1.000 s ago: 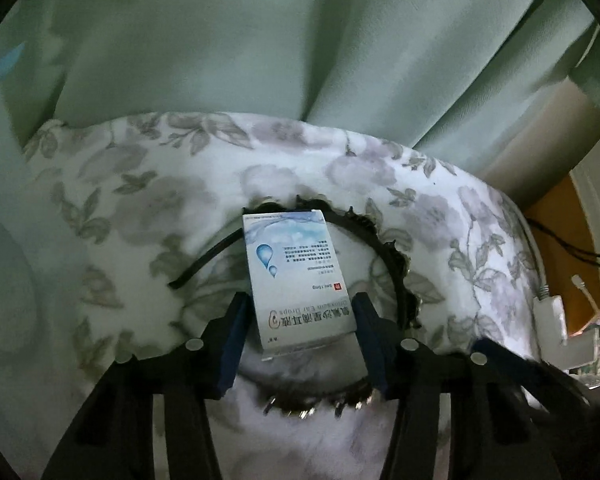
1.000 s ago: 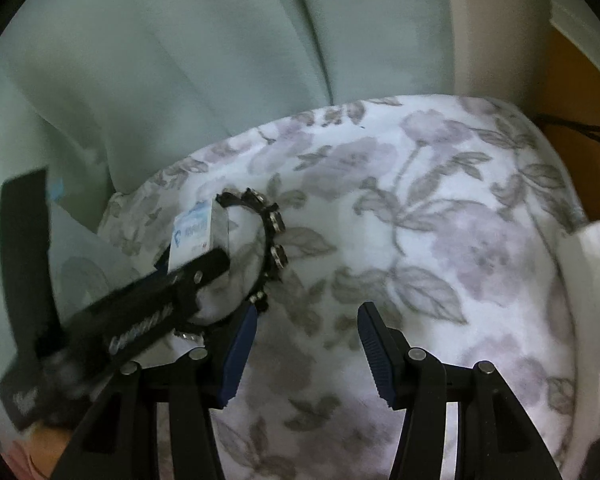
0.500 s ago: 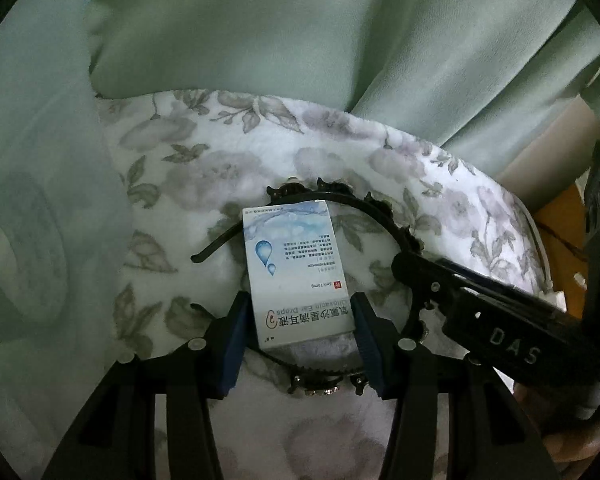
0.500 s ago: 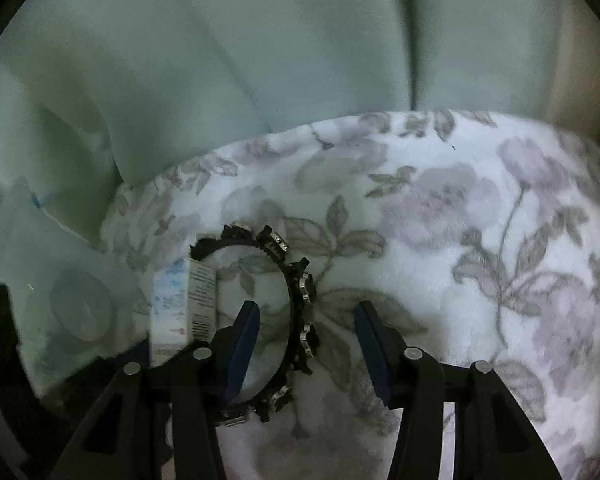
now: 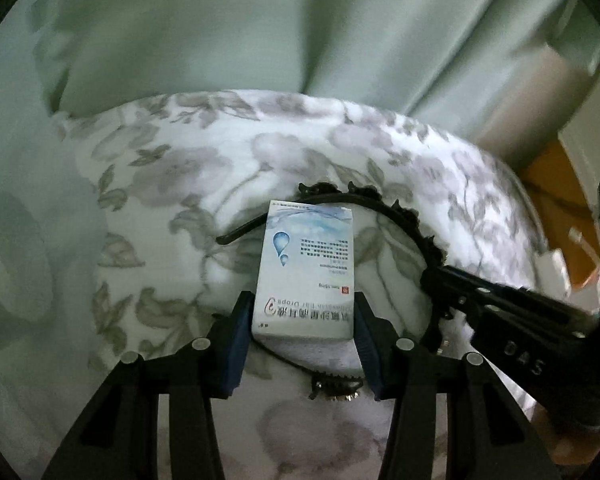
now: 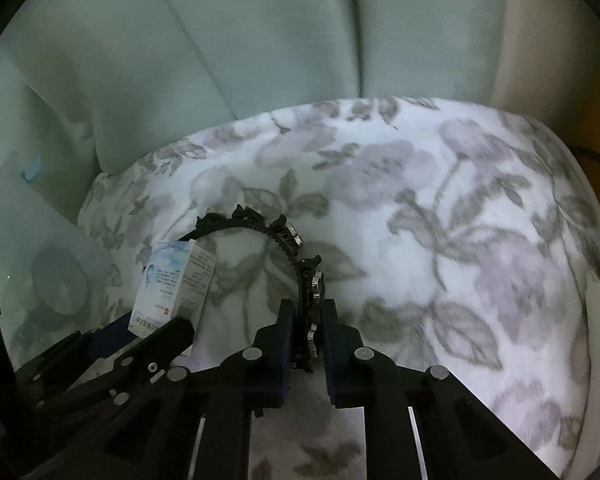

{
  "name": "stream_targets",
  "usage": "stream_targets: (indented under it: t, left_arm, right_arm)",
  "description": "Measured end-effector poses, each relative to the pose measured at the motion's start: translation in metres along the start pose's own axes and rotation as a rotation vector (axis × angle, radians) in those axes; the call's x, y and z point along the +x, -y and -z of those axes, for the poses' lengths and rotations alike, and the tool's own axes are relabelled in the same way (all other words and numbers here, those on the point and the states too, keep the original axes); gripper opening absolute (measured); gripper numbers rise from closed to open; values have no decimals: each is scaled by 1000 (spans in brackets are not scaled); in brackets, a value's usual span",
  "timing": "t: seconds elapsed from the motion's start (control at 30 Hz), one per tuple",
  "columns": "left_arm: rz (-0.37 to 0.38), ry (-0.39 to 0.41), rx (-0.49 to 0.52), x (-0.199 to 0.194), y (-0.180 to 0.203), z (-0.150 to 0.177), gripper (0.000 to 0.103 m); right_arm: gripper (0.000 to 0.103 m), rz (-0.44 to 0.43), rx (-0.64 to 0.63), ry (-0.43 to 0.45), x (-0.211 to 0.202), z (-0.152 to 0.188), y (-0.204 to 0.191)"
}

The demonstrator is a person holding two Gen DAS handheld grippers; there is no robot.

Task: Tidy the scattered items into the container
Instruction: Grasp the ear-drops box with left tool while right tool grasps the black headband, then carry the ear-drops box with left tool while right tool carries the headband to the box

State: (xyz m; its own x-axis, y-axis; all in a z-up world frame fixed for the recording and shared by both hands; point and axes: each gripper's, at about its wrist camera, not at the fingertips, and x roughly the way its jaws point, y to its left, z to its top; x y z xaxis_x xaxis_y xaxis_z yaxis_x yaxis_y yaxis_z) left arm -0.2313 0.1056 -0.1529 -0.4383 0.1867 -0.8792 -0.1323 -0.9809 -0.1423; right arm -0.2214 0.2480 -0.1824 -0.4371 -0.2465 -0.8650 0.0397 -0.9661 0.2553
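Observation:
A white and blue ear-drops box [image 5: 308,276] is clamped between the blue pads of my left gripper [image 5: 302,308], just above a floral blanket [image 5: 204,168]. A black studded headband [image 5: 404,216] lies curved on the blanket around and behind the box. In the right wrist view the headband [image 6: 260,226] runs down between the pads of my right gripper [image 6: 308,320]. Its jaws are closing and the pads press on the band's studded side. The box [image 6: 176,284] shows at the left of that view, in the left gripper's fingers [image 6: 160,336].
Pale green cloth [image 5: 260,40] hangs behind the blanket. A translucent plastic thing with a round mark [image 6: 56,280] stands at the blanket's left edge. At the right are a white plug block with cables [image 5: 556,264] and an orange floor [image 5: 556,184].
My right gripper has moved left onto the headband's studded side and gone from wide open to closed on it. The left gripper has kept hold of the box.

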Motion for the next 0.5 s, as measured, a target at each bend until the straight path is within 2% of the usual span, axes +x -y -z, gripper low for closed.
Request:
stream_targets:
  t: [0.17, 0.3, 0.5]
  left_arm:
    - [-22, 17, 27, 4, 5, -2, 50]
    - [-11, 29, 15, 2, 2, -2, 49]
    - [18, 50, 9, -10, 3, -2, 48]
  right_arm:
    - [15, 0, -5, -9, 0, 1, 2]
    - [18, 11, -16, -10, 3, -1, 0]
    - [15, 23, -25, 0, 2, -1, -1]
